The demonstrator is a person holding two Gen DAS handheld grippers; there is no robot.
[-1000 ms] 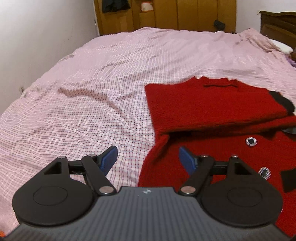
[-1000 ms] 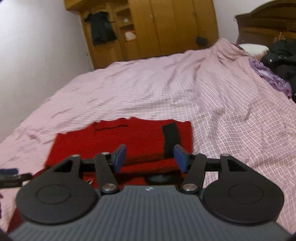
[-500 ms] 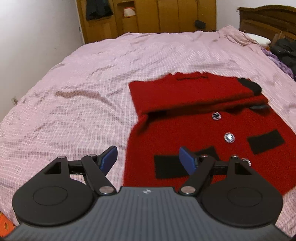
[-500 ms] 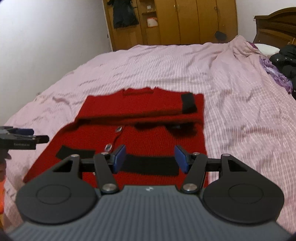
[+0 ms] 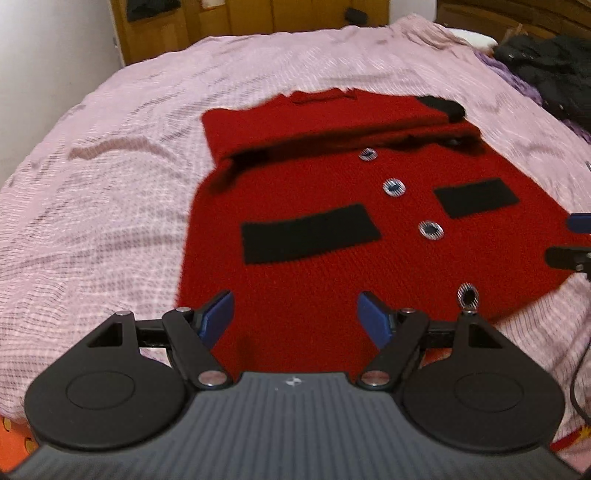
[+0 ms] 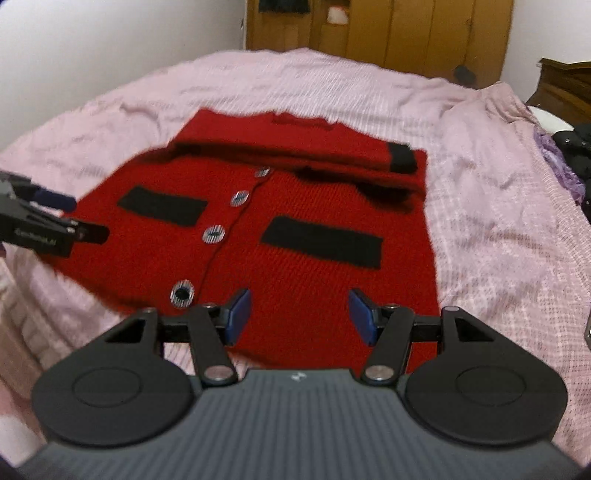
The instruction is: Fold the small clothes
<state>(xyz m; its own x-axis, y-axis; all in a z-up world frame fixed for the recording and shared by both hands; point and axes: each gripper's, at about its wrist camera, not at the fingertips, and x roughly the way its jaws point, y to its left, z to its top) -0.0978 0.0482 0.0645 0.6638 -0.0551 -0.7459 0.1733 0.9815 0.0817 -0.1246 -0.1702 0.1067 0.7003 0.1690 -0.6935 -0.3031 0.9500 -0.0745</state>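
Note:
A small red knit cardigan (image 5: 332, 236) (image 6: 280, 229) with black pocket bands and striped buttons lies flat on the pink checked bedspread (image 5: 92, 192). Its sleeves are folded across the chest at the far end. My left gripper (image 5: 295, 317) hovers open above the hem's left part, nothing between its blue pads. My right gripper (image 6: 299, 314) is open too, above the hem's right part. Each gripper also shows at the edge of the other's view: the right one (image 5: 576, 240), the left one (image 6: 55, 218).
Wooden wardrobes (image 6: 388, 33) stand beyond the bed's far end. Dark and purple clothes (image 5: 546, 70) are piled at the right by a dark headboard (image 6: 565, 81). A white wall (image 6: 110, 44) runs along the left. Something orange (image 5: 14, 446) shows below the bed's near edge.
Both grippers have drawn back from the folded sleeves toward the hem, so the whole cardigan front has come into view. Their jaws have stayed at the same width.

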